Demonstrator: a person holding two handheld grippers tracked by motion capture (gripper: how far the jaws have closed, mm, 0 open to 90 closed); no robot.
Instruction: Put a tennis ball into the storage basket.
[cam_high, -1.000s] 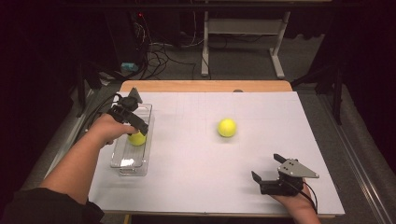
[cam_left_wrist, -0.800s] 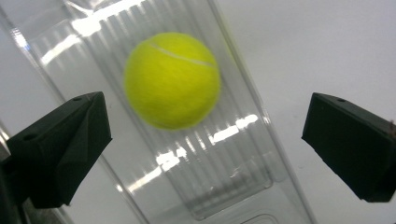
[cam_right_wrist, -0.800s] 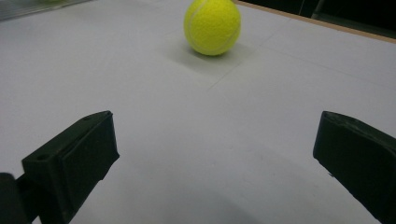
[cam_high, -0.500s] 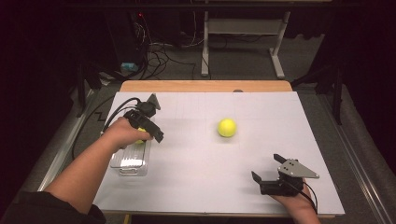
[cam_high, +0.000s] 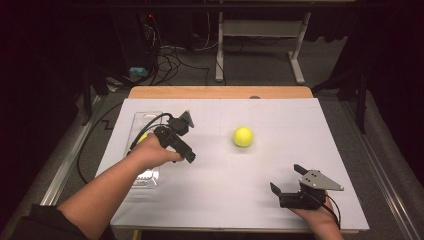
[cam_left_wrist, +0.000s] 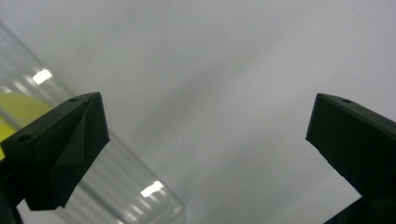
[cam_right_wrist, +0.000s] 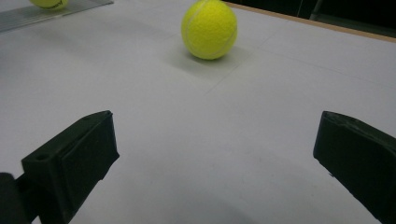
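The white surface (cam_high: 220, 200) carries everything here, with a strip of bare wood along its far edge. At its left side lies a clear plastic tray (cam_high: 145, 177), long and shallow, and a yellow tennis ball (cam_high: 142, 138) already sits inside it, partly hidden behind the person's left hand in the high view. A second tennis ball (cam_high: 243, 136) rests in the open near the middle of the surface, well apart from the tray and from both hands.

The left tongs (cam_high: 184, 150) are just beside the tray's inner wall, over bare white surface, pointing toward the loose ball. Their jaws have just been opening and now stand spread wide with nothing between them; the left gripper view shows the ridged tray wall and a bit of the boxed ball behind one jaw. The right tongs (cam_high: 286, 186) rest near the front right corner, also spread wide and empty, aimed at the loose ball.

The step in hand looks like going for the second ball so it can join the first in the tray. To do it well, the left tongs should keep their jaws wide until they straddle the ball at its widest part, come in low and level so the pads meet the felt on opposite sides, and close gently, since a glancing touch would likely send the ball rolling off toward the far edge.
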